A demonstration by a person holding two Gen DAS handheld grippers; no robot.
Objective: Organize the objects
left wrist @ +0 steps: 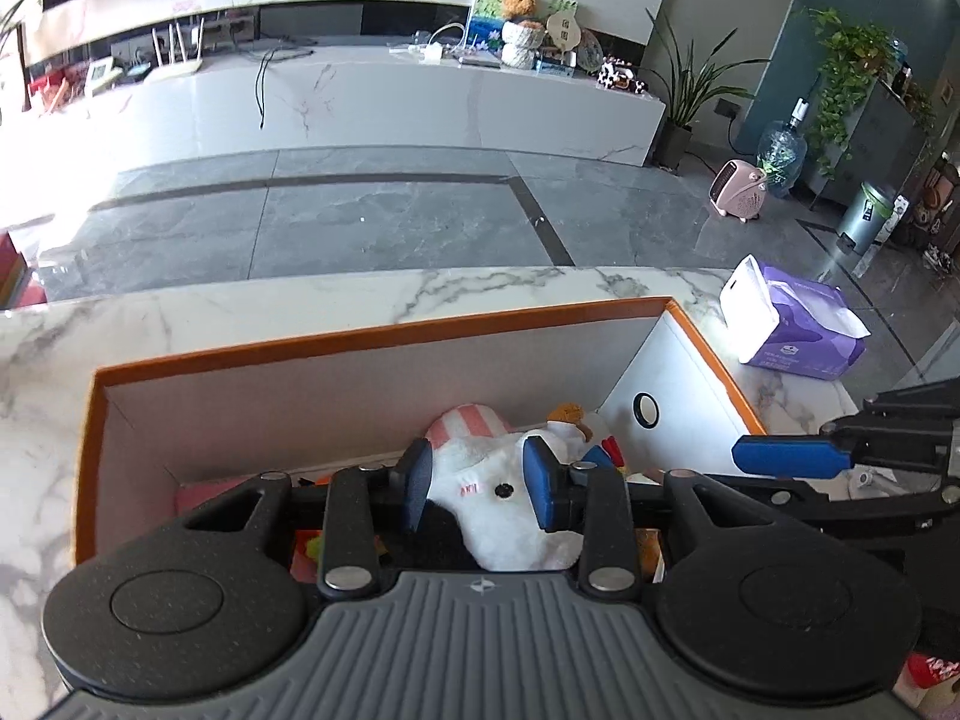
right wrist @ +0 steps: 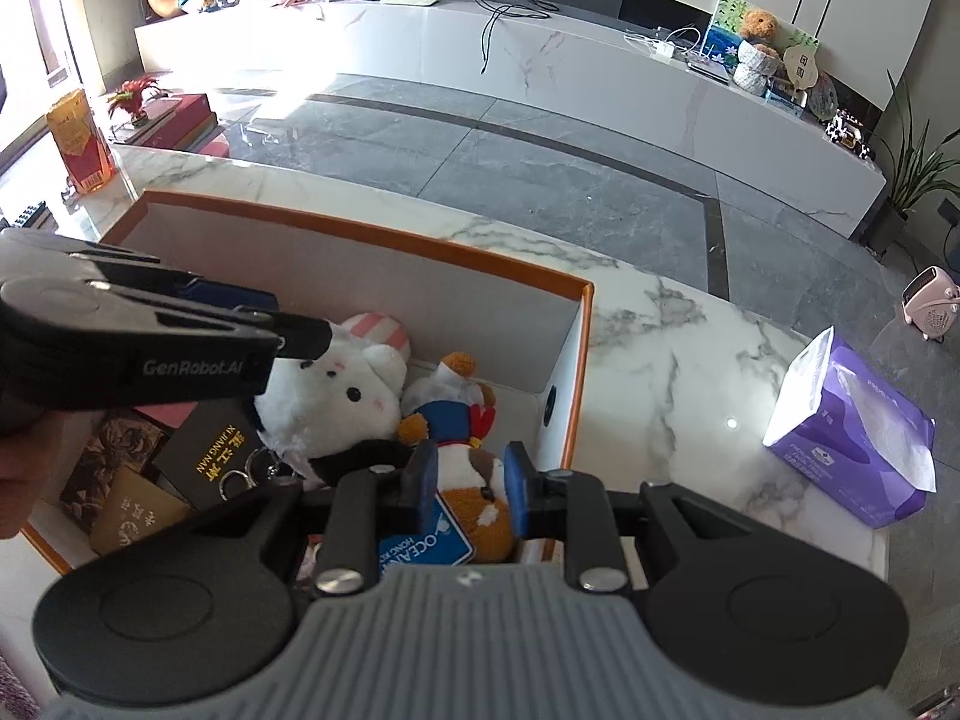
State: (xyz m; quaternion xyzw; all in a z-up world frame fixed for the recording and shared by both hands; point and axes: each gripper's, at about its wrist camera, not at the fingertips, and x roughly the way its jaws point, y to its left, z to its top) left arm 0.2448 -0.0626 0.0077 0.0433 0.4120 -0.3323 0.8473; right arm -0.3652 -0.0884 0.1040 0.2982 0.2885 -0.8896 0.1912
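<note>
Your left gripper [left wrist: 483,483] grasps the white plush cat [left wrist: 504,498] inside the orange-rimmed box [left wrist: 384,327] on the counter [left wrist: 240,312]; your right gripper [right wrist: 471,483] clasps the brown-and-white plush [right wrist: 480,501] there.

Grey marble-tile floor [left wrist: 360,222] crossed by dark inlay strip [left wrist: 540,222]. Long white marble cabinet [left wrist: 390,102] ran along far wall, 10 to 1 o'clock; router [left wrist: 177,60] and teddy bear [left wrist: 519,3] sat on top. Potted plant [left wrist: 684,96] stood at cabinet's end, 1 o'clock. Pink heater [left wrist: 738,189], water jug [left wrist: 780,150], bin [left wrist: 864,219] stood at 2 o'clock. Strong sunlight glared on floor at 10 o'clock. White veined marble desk [right wrist: 660,312] in foreground.
</note>
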